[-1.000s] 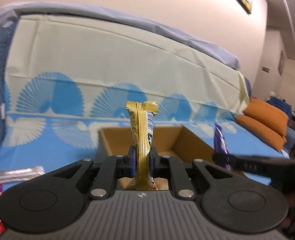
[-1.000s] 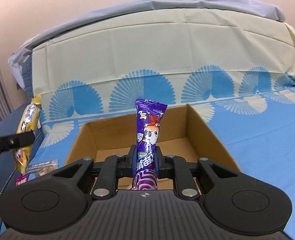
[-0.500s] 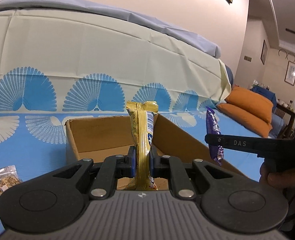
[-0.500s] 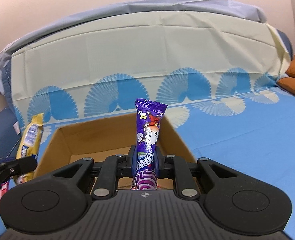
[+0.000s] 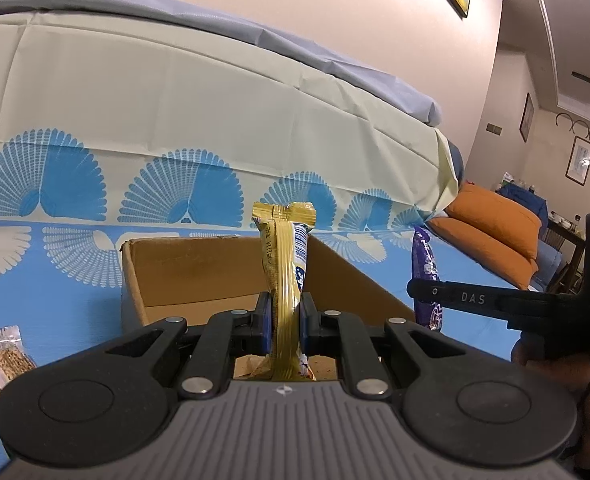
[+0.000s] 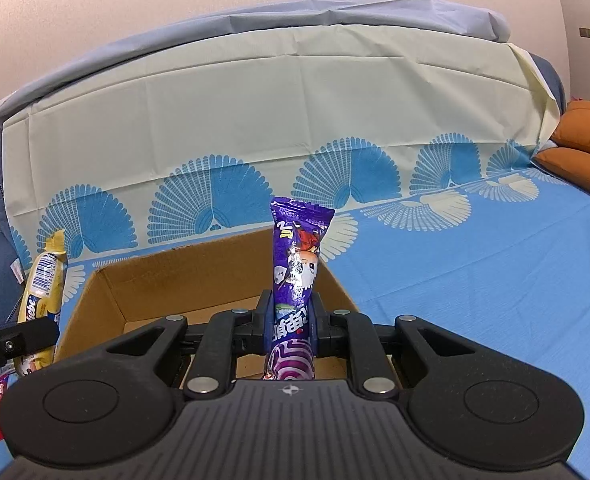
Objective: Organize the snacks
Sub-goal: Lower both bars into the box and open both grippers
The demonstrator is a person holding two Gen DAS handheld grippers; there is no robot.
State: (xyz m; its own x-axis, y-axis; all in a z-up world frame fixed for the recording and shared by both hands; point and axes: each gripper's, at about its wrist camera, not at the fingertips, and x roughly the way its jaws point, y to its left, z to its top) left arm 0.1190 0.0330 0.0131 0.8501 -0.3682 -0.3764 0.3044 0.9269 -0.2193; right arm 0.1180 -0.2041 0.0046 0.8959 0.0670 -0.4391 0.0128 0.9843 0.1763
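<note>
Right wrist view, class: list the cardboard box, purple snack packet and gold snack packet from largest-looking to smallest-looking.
1. cardboard box
2. purple snack packet, close to the camera, so its size is exaggerated
3. gold snack packet, partly hidden behind the left gripper's finger, so this rank is unsure

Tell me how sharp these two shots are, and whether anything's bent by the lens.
Left wrist view: sharp, warm indoor light; the gold snack bar crisp, and the wall bends. Right wrist view: sharp too; the purple snack packet shows foil glare, and the sofa back arches.

left gripper (image 5: 283, 326): jaws clamped, tilted slightly down | right gripper (image 6: 293, 326): jaws clamped, tilted slightly down
</note>
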